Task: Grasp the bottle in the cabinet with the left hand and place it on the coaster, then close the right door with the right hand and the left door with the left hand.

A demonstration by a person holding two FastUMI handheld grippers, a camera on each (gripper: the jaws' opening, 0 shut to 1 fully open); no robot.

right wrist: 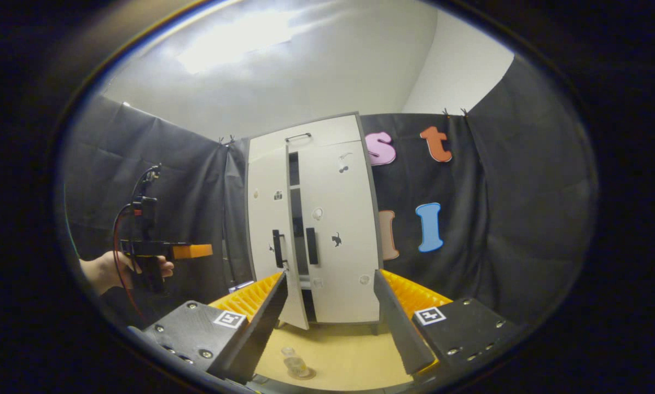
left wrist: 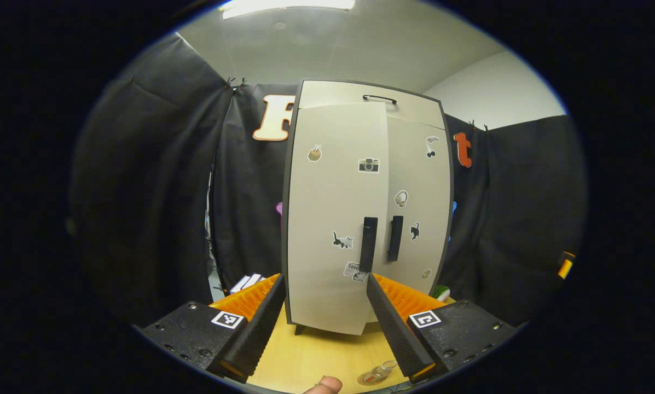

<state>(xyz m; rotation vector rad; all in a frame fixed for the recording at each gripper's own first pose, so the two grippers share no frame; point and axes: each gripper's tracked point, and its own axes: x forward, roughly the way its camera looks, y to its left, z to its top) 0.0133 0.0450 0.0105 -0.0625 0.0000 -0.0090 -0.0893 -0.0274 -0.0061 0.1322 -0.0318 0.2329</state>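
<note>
The pale cabinet (left wrist: 354,208) stands on the wooden table straight ahead of my left gripper (left wrist: 325,279), which is open and holds nothing. Its left door (left wrist: 335,219) is ajar, its edge overlapping the right door (left wrist: 417,202). In the right gripper view the left door (right wrist: 267,219) leaves a dark gap, and the right door (right wrist: 338,230) lies flat against the cabinet. A small clear bottle (right wrist: 294,364) stands on a coaster in front of the cabinet, also low in the left gripper view as the bottle (left wrist: 379,372). My right gripper (right wrist: 330,273) is open and empty. A hand holds the left gripper (right wrist: 193,251) off to the left.
The wooden tabletop (right wrist: 349,350) spreads in front of the cabinet. Black cloth walls close the booth on all sides. Each door carries a dark handle (left wrist: 368,243) near the middle seam. A fingertip (left wrist: 324,386) shows at the bottom edge.
</note>
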